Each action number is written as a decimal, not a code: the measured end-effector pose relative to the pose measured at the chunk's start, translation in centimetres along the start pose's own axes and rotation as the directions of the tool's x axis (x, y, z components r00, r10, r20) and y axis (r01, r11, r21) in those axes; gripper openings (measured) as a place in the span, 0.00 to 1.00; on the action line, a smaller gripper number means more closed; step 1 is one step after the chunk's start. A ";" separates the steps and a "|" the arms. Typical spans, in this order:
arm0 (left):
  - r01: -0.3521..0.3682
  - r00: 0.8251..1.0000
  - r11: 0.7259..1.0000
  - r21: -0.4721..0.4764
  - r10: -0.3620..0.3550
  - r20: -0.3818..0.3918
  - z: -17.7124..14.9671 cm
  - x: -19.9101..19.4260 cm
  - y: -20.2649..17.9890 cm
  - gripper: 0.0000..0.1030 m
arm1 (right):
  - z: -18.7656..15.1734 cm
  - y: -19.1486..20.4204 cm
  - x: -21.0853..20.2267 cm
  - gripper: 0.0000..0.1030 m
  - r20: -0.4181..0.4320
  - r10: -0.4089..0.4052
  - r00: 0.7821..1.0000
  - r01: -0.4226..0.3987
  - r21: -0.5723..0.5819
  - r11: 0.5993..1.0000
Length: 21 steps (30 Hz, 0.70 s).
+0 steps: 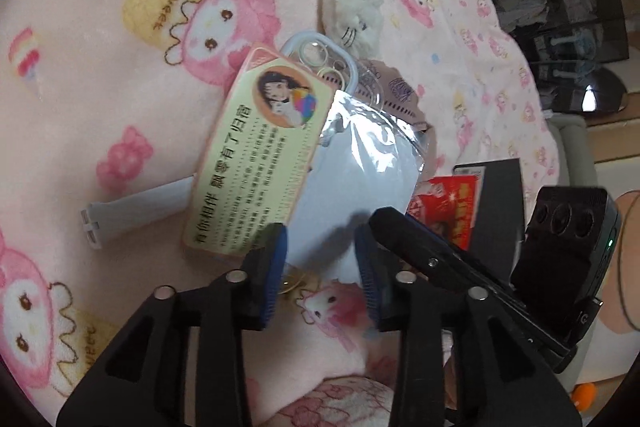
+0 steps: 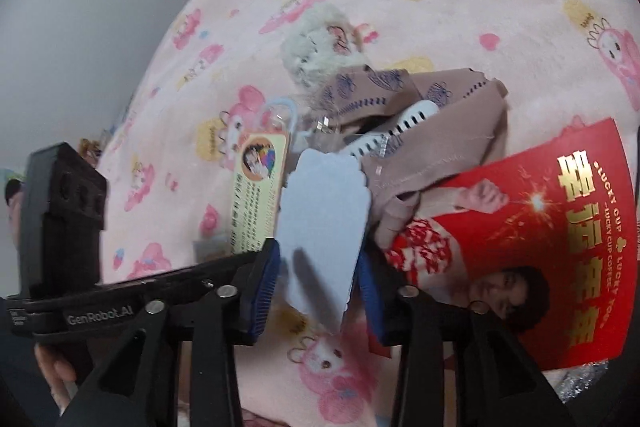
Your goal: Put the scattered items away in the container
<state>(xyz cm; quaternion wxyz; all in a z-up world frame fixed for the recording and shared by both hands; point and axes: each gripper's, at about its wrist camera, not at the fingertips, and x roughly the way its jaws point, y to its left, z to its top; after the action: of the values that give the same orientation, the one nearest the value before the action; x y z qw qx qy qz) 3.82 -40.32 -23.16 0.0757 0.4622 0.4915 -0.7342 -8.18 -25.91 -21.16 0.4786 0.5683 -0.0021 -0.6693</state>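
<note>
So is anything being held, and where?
Cannot tell: the pale blue card ends between the pads of the right hand-held gripper. The left hand-held gripper holds nothing.

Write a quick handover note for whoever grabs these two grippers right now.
Left gripper: open, gripping nothing.
Right gripper: pale blue card sits between its pads; whether they grip it is unclear.
Beige fabric container lies on the pink blanket, with a white slotted item inside.
Not in it: yellow card, clear phone case, fluffy toy, grey strap, red flyer.
Left to do: put all of those in, probably the blue card first.
</note>
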 end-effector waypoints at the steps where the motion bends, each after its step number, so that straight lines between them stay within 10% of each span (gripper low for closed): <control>1: 0.011 1.000 1.000 -0.005 -0.011 0.008 0.1 -0.4 0.1 0.43 | 0.0 0.3 -0.4 0.16 0.015 0.018 1.000 -0.018 -0.004 1.000; 21: 0.155 0.937 0.975 -0.159 -0.094 0.336 -2.9 -12.5 6.6 0.59 | -0.2 11.5 0.6 0.11 -0.089 0.225 0.970 -0.241 -0.296 0.924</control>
<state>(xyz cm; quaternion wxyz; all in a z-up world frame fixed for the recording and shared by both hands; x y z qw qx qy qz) 16.30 -45.65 -18.26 0.1515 0.2932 0.5660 -0.7555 -0.59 -32.41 -15.38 0.6364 0.5010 0.0464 -0.5846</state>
